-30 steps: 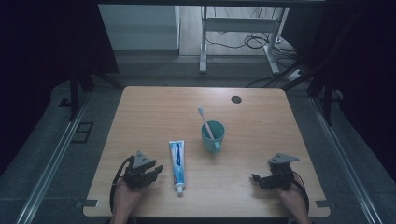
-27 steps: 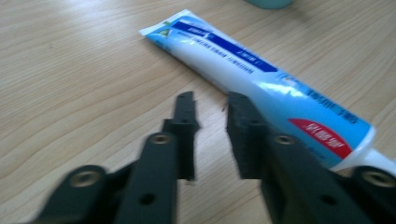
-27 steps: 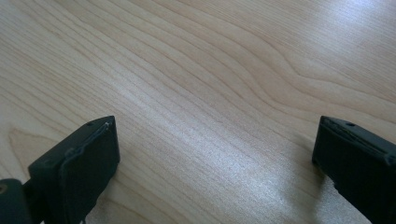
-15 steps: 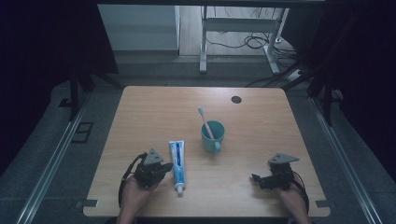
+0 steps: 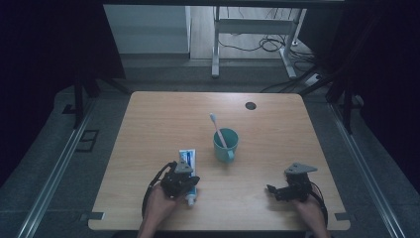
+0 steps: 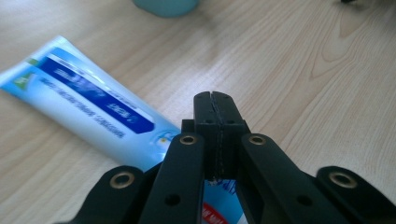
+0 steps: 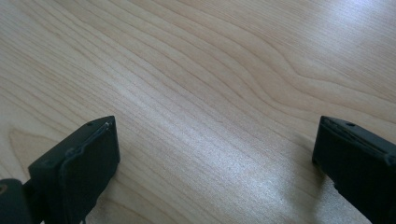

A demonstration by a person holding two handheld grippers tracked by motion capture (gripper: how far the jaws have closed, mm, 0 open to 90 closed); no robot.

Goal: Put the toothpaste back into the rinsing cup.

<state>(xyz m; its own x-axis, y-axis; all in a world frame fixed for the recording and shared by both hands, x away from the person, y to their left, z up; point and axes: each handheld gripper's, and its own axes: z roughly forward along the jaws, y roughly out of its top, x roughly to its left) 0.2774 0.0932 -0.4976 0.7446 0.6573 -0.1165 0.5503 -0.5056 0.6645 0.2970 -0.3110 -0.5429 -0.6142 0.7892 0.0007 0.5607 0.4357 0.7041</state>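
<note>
Closing in on the tube (image 5: 188, 171) — it lies on the counter (image 5: 148, 124) just left of the cup (image 5: 226, 145) — the left gripper (image 6: 215, 100) hangs over its cap end, fingers shut on nothing; next they must reopen and straddle it. Right gripper (image 7: 215, 154) idles, fingers wide. Since a second ago the left has slid from beside the tube onto it.

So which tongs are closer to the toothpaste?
The left. The left tongs are shut right over the cap end of the blue-and-white toothpaste tube lying on the wooden table. The right tongs sit open, far off to its right.
</note>
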